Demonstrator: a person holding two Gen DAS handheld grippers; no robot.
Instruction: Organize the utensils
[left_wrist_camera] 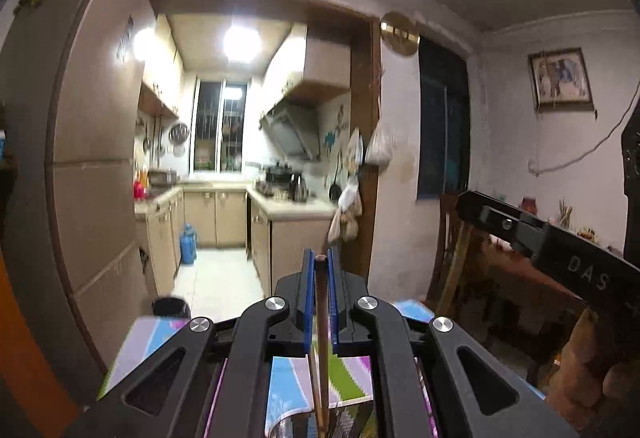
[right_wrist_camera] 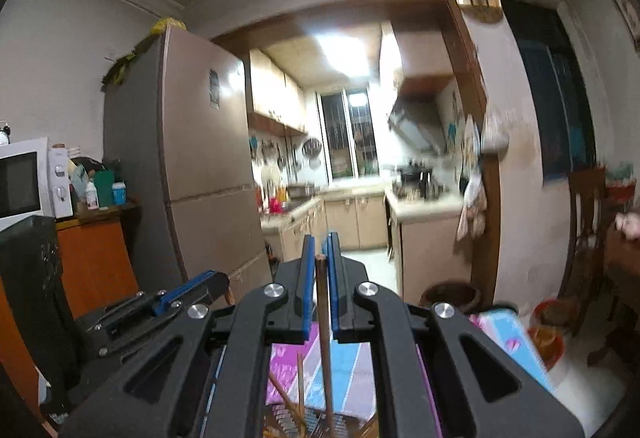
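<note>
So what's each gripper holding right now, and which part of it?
Each is shut on one brown chopstick near its upper end: left gripper on chopstick, right gripper on another.

Ahead of both grippers the way is left open through the kitchen doorway [left_wrist_camera: 260, 38], where a strip of bare floor [left_wrist_camera: 218, 278] is seen between the cabinet runs. The left side is walled off by the tall refrigerator [right_wrist_camera: 200, 166], with a microwave [right_wrist_camera: 28, 182] and an orange cabinet [right_wrist_camera: 92, 262] beside it. On the right, passage is narrowed by the door jamb [left_wrist_camera: 366, 158] hung with bags, a dark pot [right_wrist_camera: 448, 294] on the floor and a wooden chair [right_wrist_camera: 586, 238]. Below the jaws a patterned cloth [left_wrist_camera: 296, 378] is spread
</note>
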